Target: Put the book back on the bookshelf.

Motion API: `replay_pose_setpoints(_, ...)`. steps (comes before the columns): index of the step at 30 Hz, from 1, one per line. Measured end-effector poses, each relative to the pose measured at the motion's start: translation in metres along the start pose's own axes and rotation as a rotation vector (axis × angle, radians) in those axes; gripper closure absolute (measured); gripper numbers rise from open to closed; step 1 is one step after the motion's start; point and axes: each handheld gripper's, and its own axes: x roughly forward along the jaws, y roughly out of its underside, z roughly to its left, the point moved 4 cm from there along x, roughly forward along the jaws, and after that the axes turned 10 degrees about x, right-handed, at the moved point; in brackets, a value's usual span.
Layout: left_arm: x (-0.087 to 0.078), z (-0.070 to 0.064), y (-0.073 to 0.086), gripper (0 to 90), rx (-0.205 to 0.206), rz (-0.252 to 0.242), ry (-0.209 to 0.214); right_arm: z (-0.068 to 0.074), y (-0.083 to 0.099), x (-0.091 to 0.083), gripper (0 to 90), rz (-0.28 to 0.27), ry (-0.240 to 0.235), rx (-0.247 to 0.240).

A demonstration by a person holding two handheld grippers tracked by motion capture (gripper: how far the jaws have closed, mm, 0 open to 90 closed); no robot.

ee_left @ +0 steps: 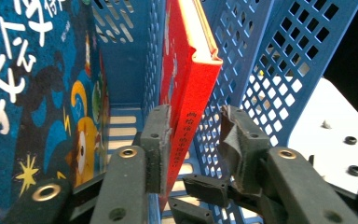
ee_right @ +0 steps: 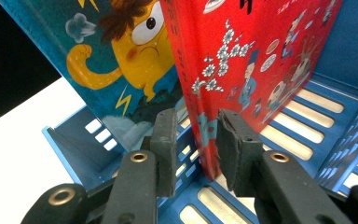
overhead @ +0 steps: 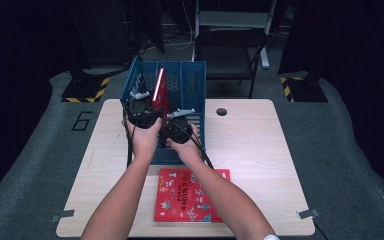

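Observation:
A red hardcover book [overhead: 160,90] stands upright in a blue plastic crate [overhead: 192,85] at the back of the table. My left gripper [overhead: 145,104] and right gripper [overhead: 180,117] both reach into the crate at this book. In the left gripper view the open left gripper [ee_left: 195,126] straddles the red book's spine [ee_left: 189,70]; one pad touches it and a gap shows at the other. In the right gripper view the open right gripper [ee_right: 196,133] straddles the red book's lower edge [ee_right: 242,56]. A blue book [ee_left: 28,93] with a yellow cartoon figure [ee_right: 121,42] stands beside it.
A second red book [overhead: 190,195] lies flat on the light wooden table [overhead: 250,145] near its front edge. The crate's perforated divider [ee_left: 284,60] runs close beside the red book. A round hole [overhead: 221,111] sits right of the crate. A dark chair [overhead: 230,55] stands behind the table.

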Motion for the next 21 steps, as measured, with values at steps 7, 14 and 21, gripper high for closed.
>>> replay_pose_setpoints(7, -0.004, 0.000, -0.001, 59.2, -0.004, -0.005, 0.009, 0.000, 0.000, -0.003, 65.6, -0.006, 0.001, 0.007)
replay_pose_setpoints(14, -0.014, -0.003, -0.003, 54.8, 0.006, -0.024, 0.021, 0.002, 0.000, -0.011, 61.6, -0.009, 0.011, -0.009)
replay_pose_setpoints(21, -0.025, -0.003, -0.003, 53.0, 0.024, -0.025, 0.034, 0.006, 0.000, -0.021, 58.8, -0.018, 0.013, -0.029)
